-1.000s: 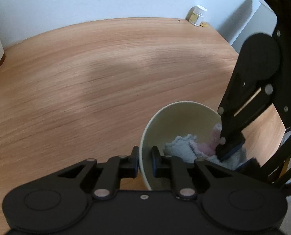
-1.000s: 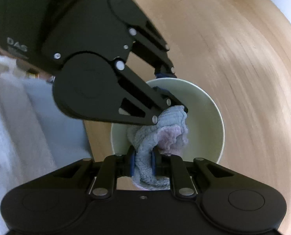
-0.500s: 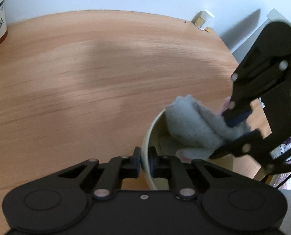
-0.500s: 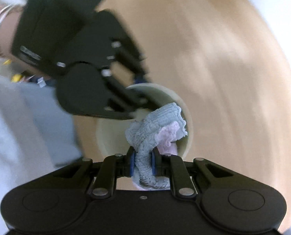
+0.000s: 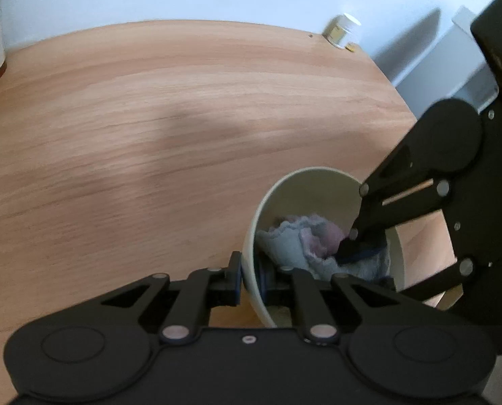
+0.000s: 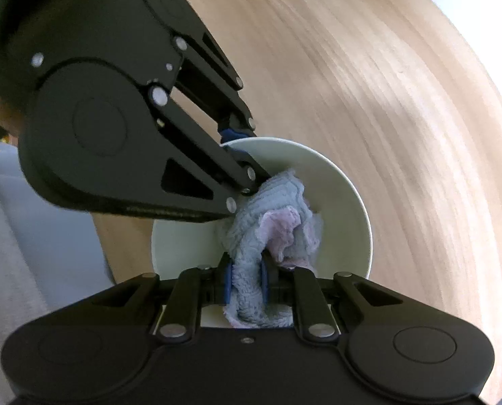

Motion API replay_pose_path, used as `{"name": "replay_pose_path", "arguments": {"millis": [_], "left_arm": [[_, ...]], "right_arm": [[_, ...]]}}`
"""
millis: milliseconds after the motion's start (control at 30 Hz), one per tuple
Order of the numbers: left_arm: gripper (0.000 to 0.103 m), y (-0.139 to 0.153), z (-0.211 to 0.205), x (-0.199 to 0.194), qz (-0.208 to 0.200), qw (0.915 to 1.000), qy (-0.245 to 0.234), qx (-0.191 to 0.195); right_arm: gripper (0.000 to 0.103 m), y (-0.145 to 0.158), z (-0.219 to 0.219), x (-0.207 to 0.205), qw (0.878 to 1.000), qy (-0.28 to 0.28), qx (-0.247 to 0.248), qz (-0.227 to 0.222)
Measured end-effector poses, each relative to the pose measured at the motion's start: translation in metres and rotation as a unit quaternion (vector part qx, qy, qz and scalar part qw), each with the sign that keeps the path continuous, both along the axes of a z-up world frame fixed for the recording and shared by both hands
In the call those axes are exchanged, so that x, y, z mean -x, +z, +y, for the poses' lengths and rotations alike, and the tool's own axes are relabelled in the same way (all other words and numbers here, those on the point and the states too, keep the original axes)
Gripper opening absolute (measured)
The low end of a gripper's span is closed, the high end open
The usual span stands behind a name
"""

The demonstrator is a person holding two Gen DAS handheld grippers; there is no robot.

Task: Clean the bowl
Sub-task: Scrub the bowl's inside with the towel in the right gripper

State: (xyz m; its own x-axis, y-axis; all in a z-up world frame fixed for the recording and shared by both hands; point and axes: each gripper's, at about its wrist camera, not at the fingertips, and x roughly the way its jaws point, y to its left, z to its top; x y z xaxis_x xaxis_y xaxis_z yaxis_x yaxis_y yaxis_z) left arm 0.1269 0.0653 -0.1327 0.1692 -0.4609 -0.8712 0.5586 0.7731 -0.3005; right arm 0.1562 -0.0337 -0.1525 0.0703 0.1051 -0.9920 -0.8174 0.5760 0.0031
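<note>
From your left wrist view, your left gripper is clamped on the near rim of the pale cream round bowl, which sits tilted at the near right of the light wooden table. The crumpled grey-blue and pink terry cloth lies inside, so wiping looks under way, not finished. The bowl's bottom is hidden by cloth and fingers

From your right wrist view, your right gripper is clenched on the cloth, pressed into the bowl. You cannot judge any leftover dirt; the left gripper covers the rim's left part
</note>
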Motion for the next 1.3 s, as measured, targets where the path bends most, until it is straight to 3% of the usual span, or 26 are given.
{"name": "replay_pose_path", "arguments": {"millis": [133,267,533,633,800,867,967,1167,1300], "left_arm": [[0.015,-0.001,0.002,0.004,0.002,0.9999,-0.009,0.003],[0.015,-0.001,0.005,0.006,0.003,0.9999,-0.013,0.005],[0.015,0.0,-0.004,0.009,0.0,0.9998,-0.02,-0.007],[0.015,0.001,-0.007,0.008,0.0,0.9997,-0.021,-0.012],[0.013,0.0,-0.008,0.003,0.007,0.9996,-0.026,-0.009],[0.013,0.0,-0.008,0.001,0.01,0.9992,-0.038,-0.009],[0.014,0.0,-0.009,0.0,0.012,0.9976,-0.068,-0.01],[0.014,0.001,-0.011,0.0,0.012,0.9943,-0.104,-0.021],[0.015,0.001,-0.008,-0.002,0.009,0.9939,-0.107,-0.024]], "right_arm": [[0.017,0.004,-0.004,-0.001,0.998,-0.026,0.029,-0.049],[0.017,0.01,-0.011,0.001,0.994,-0.067,0.02,-0.086],[0.015,0.028,-0.026,0.018,0.971,-0.14,0.003,-0.193],[0.017,0.038,-0.034,0.019,0.965,-0.161,-0.009,-0.205],[0.017,0.039,-0.019,0.026,0.97,-0.155,-0.036,-0.185],[0.017,0.029,-0.007,0.019,0.983,-0.11,-0.041,-0.143],[0.017,0.015,-0.002,0.006,0.993,-0.04,-0.022,-0.11],[0.017,-0.003,0.014,-0.016,0.998,0.039,-0.003,-0.054],[0.017,-0.003,0.017,-0.028,0.997,0.035,-0.017,-0.062]]}}
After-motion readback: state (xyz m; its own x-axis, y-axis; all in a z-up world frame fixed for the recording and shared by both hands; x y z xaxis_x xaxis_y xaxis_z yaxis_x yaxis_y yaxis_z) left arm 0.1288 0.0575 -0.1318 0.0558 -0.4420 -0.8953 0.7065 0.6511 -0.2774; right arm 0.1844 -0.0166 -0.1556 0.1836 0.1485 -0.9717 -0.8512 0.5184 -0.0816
